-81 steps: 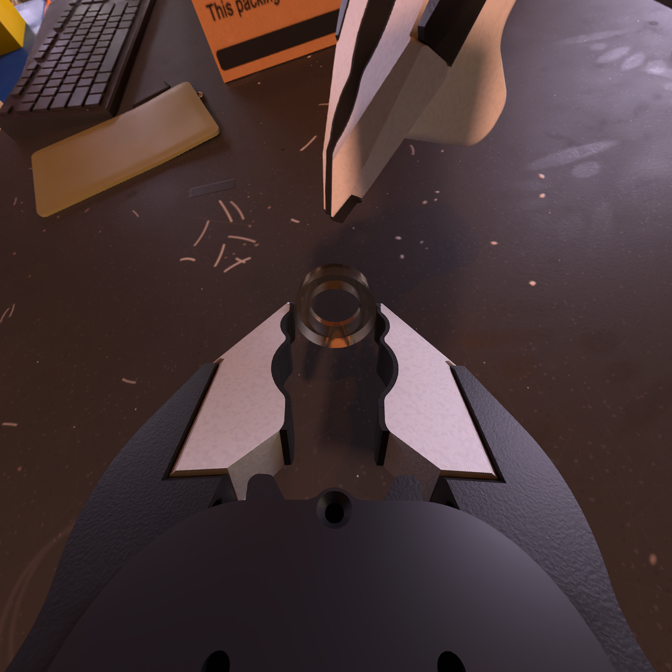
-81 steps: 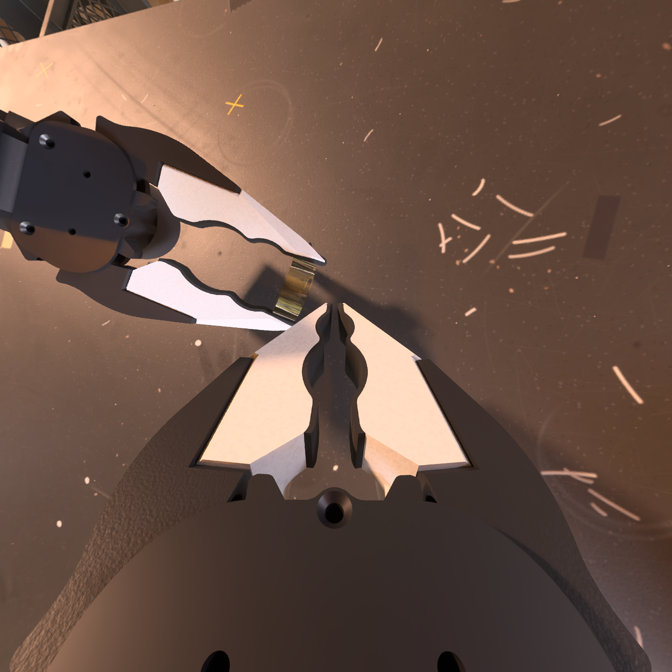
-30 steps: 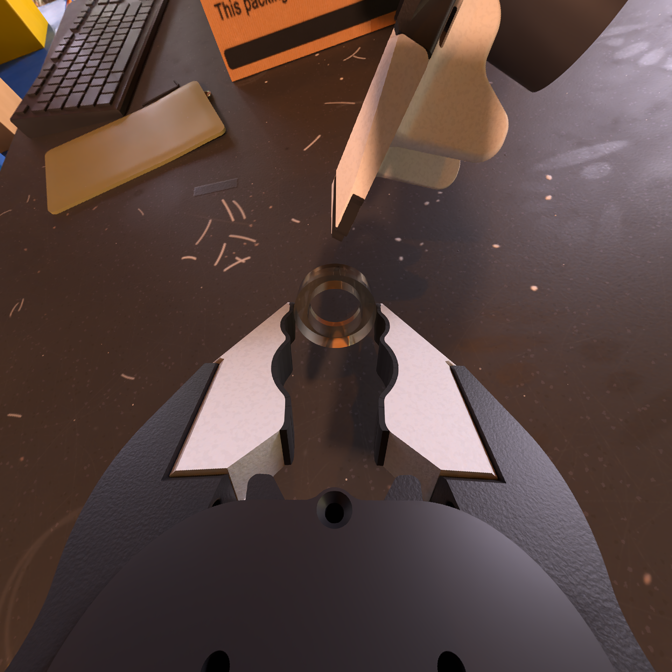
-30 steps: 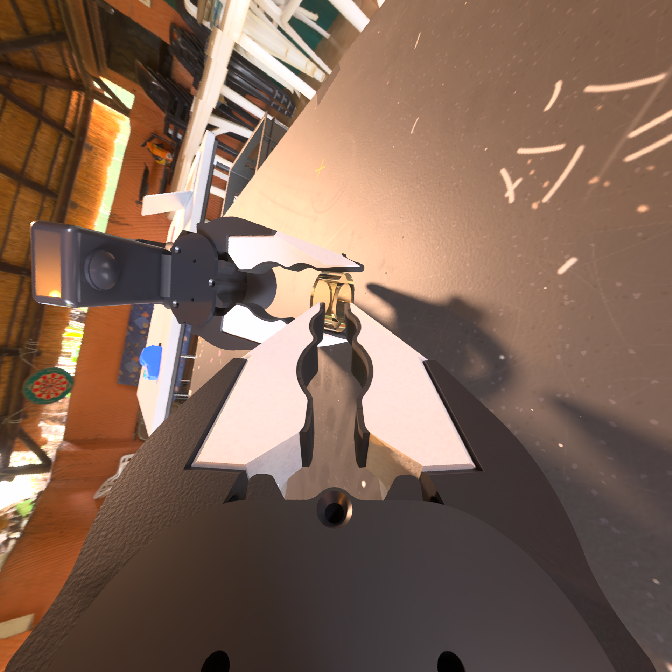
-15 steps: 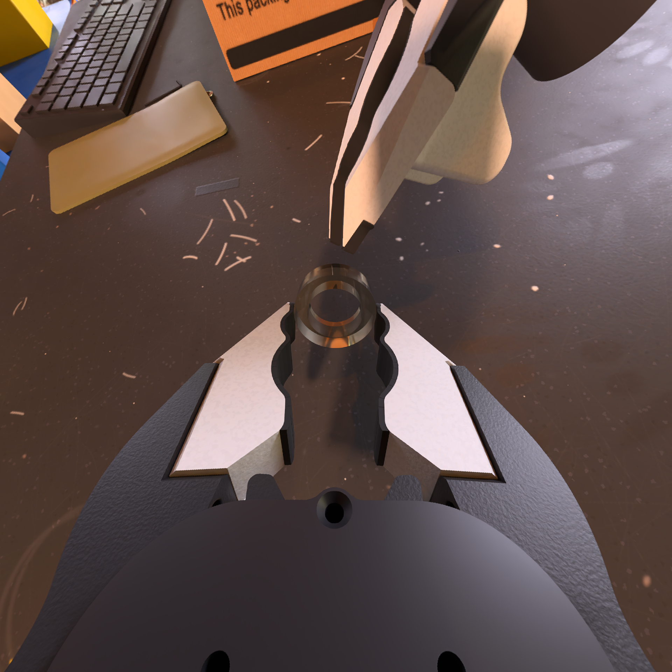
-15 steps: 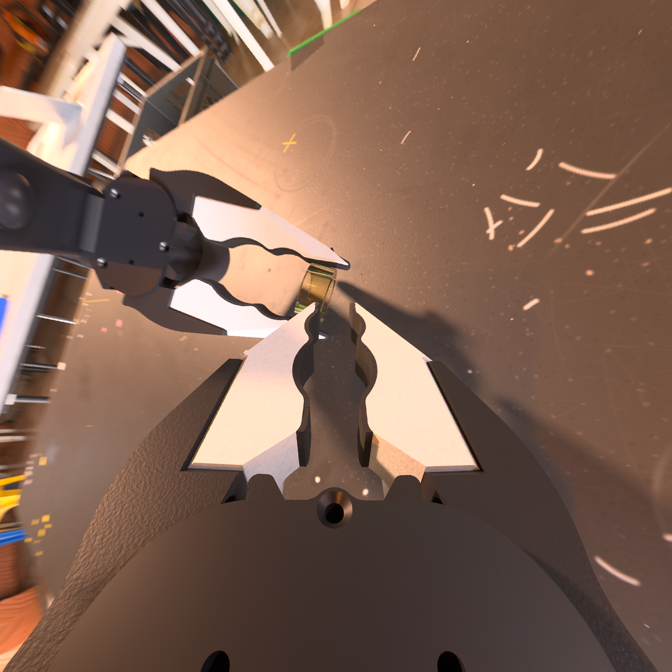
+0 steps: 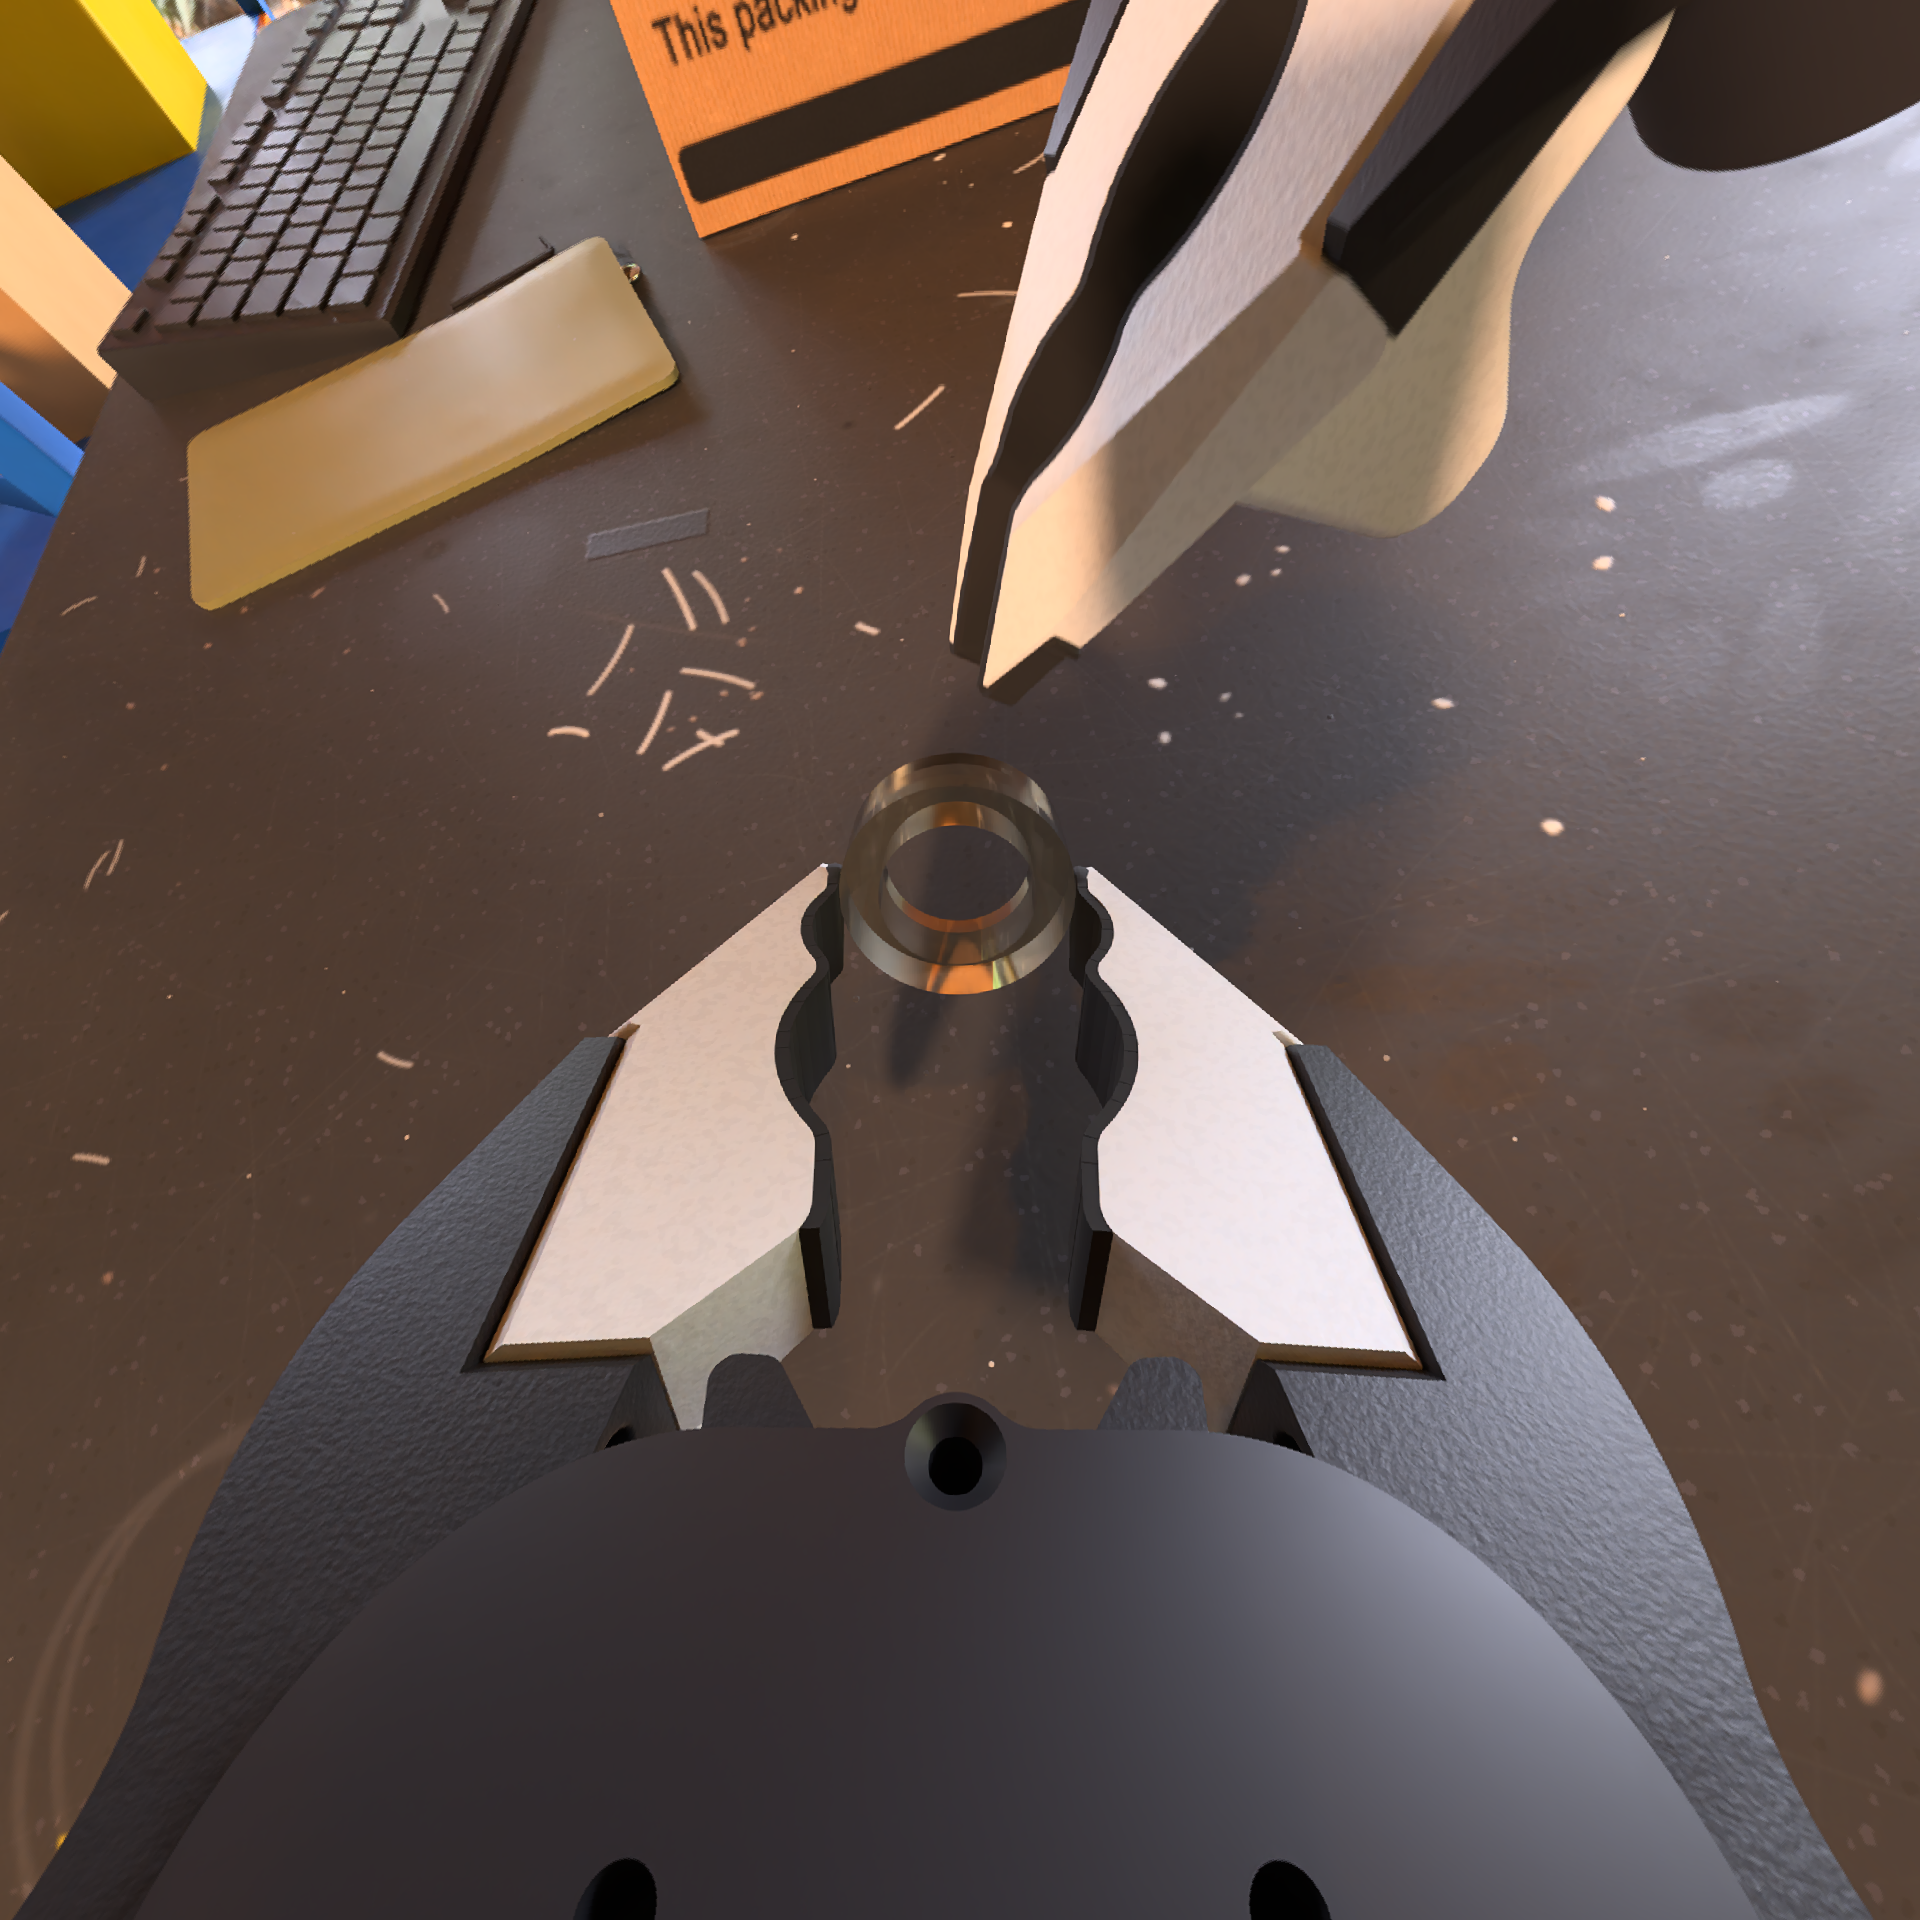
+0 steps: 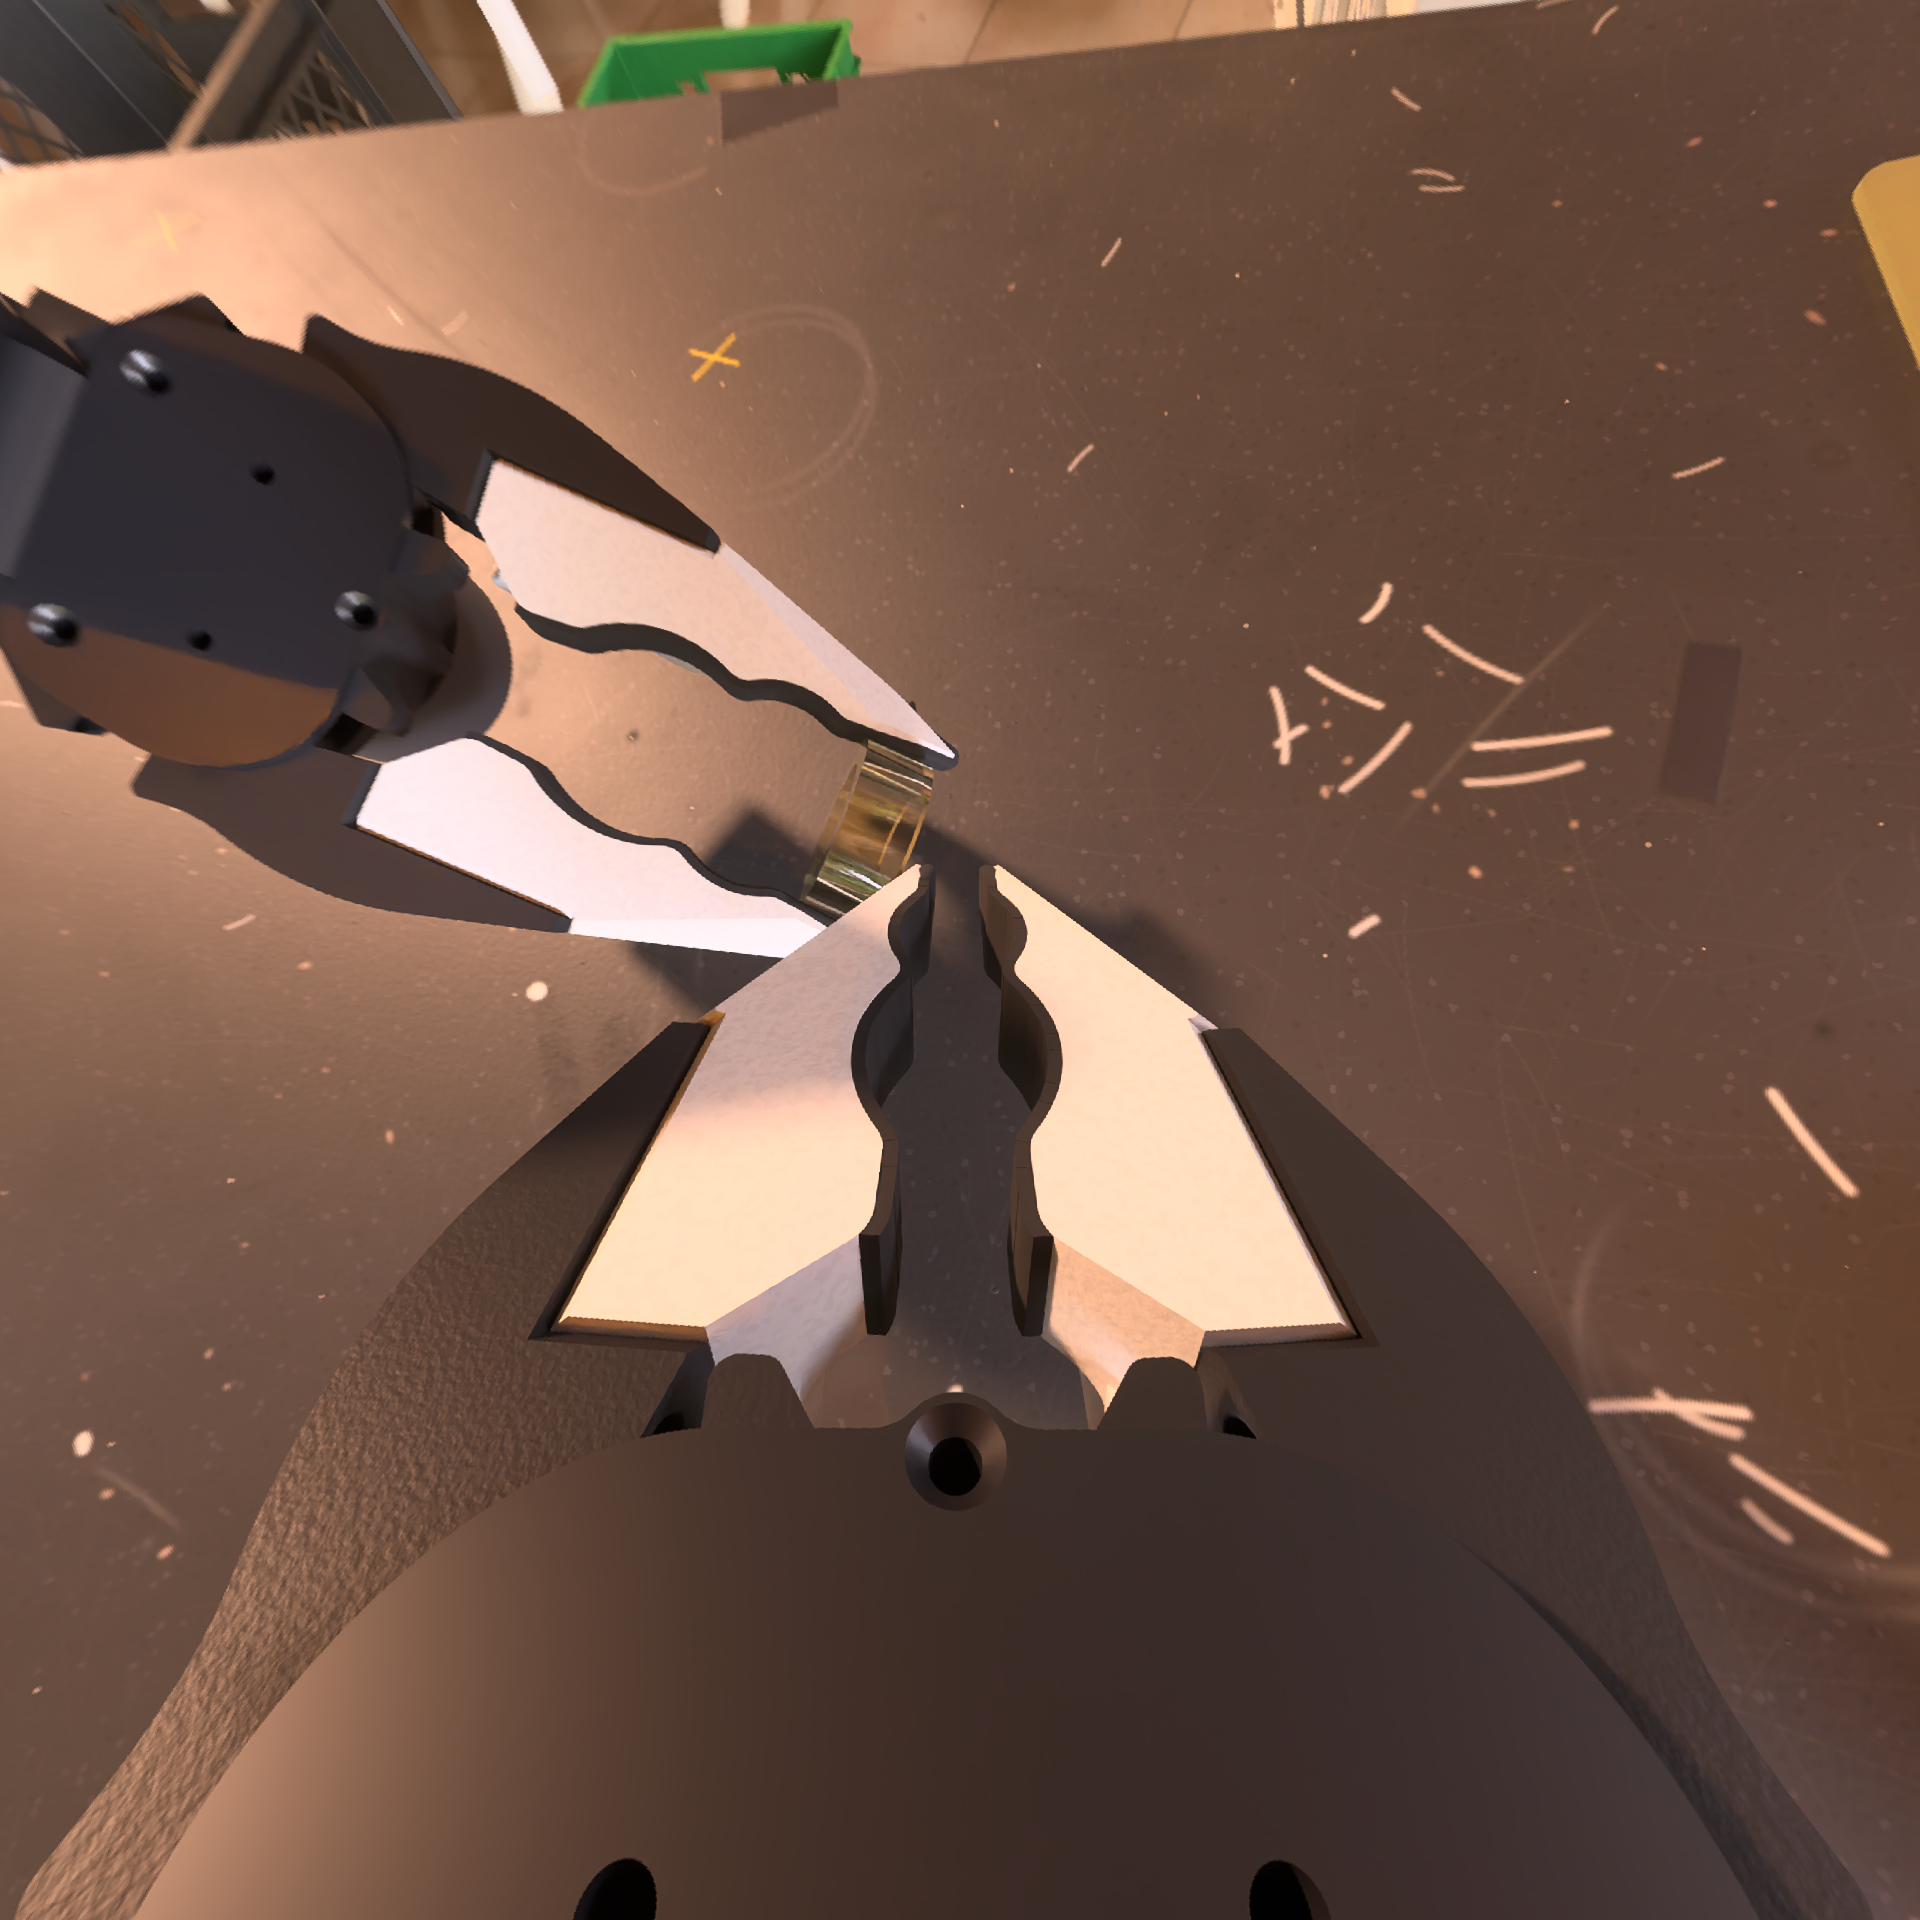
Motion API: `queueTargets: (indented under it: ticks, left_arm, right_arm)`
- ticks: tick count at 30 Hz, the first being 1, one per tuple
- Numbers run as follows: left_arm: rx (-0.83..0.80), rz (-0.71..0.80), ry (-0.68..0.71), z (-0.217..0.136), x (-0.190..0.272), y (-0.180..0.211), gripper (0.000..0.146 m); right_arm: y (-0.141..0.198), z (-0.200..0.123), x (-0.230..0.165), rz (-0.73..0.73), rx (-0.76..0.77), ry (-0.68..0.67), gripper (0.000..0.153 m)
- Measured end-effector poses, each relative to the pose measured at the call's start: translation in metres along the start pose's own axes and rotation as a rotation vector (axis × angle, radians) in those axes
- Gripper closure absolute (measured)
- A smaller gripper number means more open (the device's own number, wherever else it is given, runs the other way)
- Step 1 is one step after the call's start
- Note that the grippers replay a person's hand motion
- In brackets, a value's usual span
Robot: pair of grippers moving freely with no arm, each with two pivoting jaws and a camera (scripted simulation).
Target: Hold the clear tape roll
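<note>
The clear tape roll [image 7: 956, 964] is a small see-through ring, held on edge between the fingertips of my left gripper [image 7: 956, 883] just above the dark table [image 7: 1558, 1039]. In the right wrist view the roll [image 8: 873, 826] shows edge-on between the left gripper's [image 8: 879, 837] tips. My right gripper [image 8: 954, 883] is empty and almost shut, with only a narrow slit between its fingers. Its tips sit right beside the roll without gripping it. In the left wrist view the right gripper [image 7: 1003, 675] hangs just beyond the roll.
A black keyboard [image 7: 312, 156], a yellow wrist pad [image 7: 416, 416] and an orange box [image 7: 831, 104] lie at the far left of the table. A yellow block [image 7: 83, 83] is past the keyboard. A green bin [image 8: 717, 62] stands beyond the table's edge.
The right gripper swung round and its fingers narrowed to a slit, tips still next to the roll. The left gripper kept its hold on the roll and hardly moved.
</note>
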State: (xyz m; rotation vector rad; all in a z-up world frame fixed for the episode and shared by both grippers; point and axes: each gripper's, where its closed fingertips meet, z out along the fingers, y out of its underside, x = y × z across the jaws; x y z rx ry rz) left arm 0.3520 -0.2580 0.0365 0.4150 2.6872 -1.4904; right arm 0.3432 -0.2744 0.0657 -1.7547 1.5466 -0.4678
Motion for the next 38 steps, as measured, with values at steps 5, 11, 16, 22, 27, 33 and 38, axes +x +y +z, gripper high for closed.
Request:
queueTargets:
  ticks: [5,11,16,22,27,33,38]
  left_arm:
    - [0.015,0.028,-0.02,-0.002,0.0,-0.002,0.103]
    - [0.011,0.026,-0.014,-0.002,0.001,-0.001,0.103]
    - [0.048,0.013,-0.027,-0.007,-0.004,-0.004,0.103]
    - [0.145,-0.191,0.031,-0.021,-0.015,-0.014,0.103]
    - [0.346,-0.451,0.137,-0.045,-0.035,-0.032,0.103]
    - [0.306,-0.644,0.281,-0.059,-0.037,-0.039,0.103]
    - [0.226,-0.826,0.387,-0.061,-0.036,-0.045,0.103]
  right_arm:
    - [-0.005,-0.009,0.005,0.01,0.036,-0.021,0.135]
    - [-0.006,-0.018,0.011,-0.003,0.074,-0.022,0.132]
    - [-0.007,-0.029,0.02,0.018,0.123,-0.014,0.132]
    - [-0.013,-0.044,0.027,0.105,0.203,-0.062,0.133]
    - [-0.02,-0.059,0.027,0.136,0.252,-0.101,0.133]
    - [-0.02,-0.05,0.01,-0.079,0.173,-0.185,0.11]
    - [-0.006,-0.029,-0.011,-0.406,0.053,-0.152,0.081]
